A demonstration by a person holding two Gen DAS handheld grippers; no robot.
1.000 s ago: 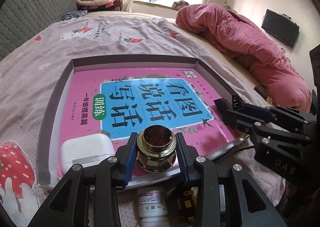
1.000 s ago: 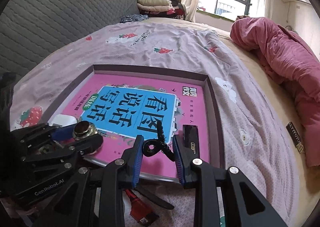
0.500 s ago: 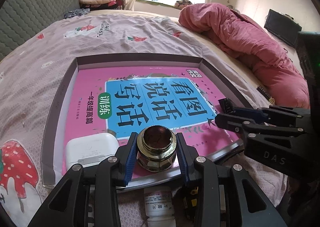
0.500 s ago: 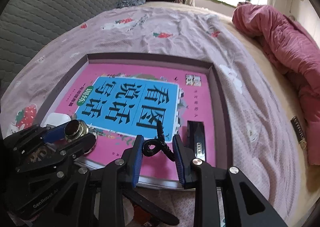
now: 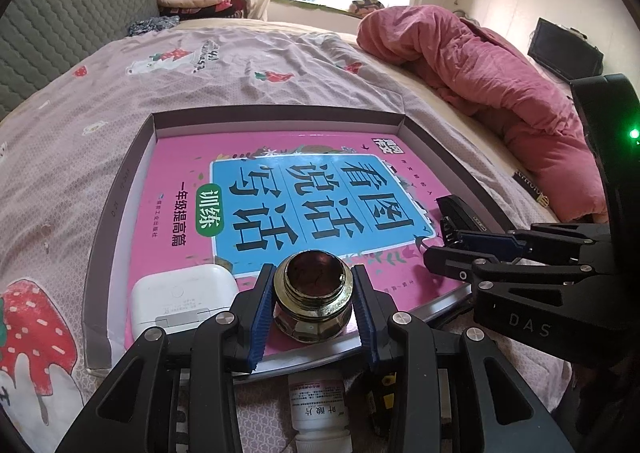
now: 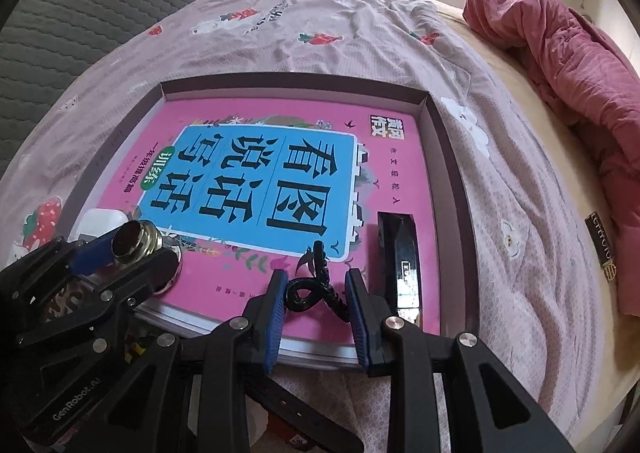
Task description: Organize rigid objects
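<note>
A shallow grey box (image 5: 120, 189) (image 6: 448, 157) lies on the bed with a pink and blue book (image 5: 304, 189) (image 6: 256, 173) inside. My left gripper (image 5: 312, 305) (image 6: 120, 253) is shut on a brass threaded fitting (image 5: 314, 293) (image 6: 134, 243) held over the book's near edge. A white earbud case (image 5: 180, 299) (image 6: 102, 219) sits in the box just left of it. My right gripper (image 6: 316, 299) (image 5: 448, 243) is shut on a black twisted hair clip (image 6: 312, 285) above the book's near right part. A black rectangular device (image 6: 402, 257) (image 5: 458, 209) lies on the book beside it.
A white medicine bottle (image 5: 320, 409) and a yellow-black item (image 5: 382, 409) lie on the strawberry-print sheet (image 5: 200, 65) below the box's near edge. A black strap (image 6: 292, 401) lies under my right gripper. A pink quilt (image 5: 480, 81) is bunched at the right, a grey headboard (image 6: 80, 1) at the left.
My right gripper has tipped downward and edged forward over the book with the clip still in it. The left gripper has kept its place with the brass fitting.
</note>
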